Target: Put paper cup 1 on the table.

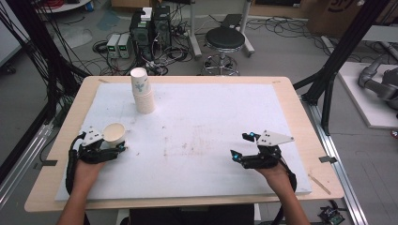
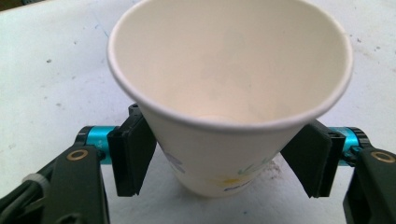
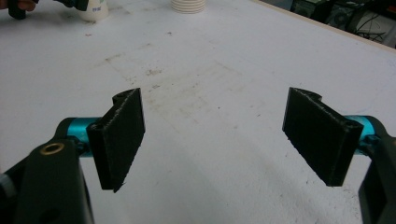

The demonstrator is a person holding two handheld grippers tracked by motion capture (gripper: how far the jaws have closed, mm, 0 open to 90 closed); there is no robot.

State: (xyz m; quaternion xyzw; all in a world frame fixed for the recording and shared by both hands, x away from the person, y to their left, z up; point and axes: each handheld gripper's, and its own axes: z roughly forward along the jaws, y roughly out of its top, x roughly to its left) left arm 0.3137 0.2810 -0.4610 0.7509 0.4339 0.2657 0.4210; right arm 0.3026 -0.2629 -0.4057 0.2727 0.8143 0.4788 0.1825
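1. Nearest the camera, two forearms come in from the near edge of the desk (image 1: 291,89), each hand carrying a claw.
2. At the near left, the left claw (image 1: 114,146) pinches a single paper cup (image 1: 114,133); in the left gripper view both black pads (image 2: 135,156) press against the cup's lower wall, one on each side.
3. That paper cup stands upright with its mouth open to the top, a small flower print on its side, its base at the white mat (image 1: 211,112) that covers the desk.
4. Farther back, left of centre, a stack of paper cups (image 1: 142,91) stands upright on the mat, well apart from the held cup.
5. At the near right, the right claw (image 1: 243,146) rests low over the mat with its jaws spread wide and bare mat between the pads (image 3: 123,135).
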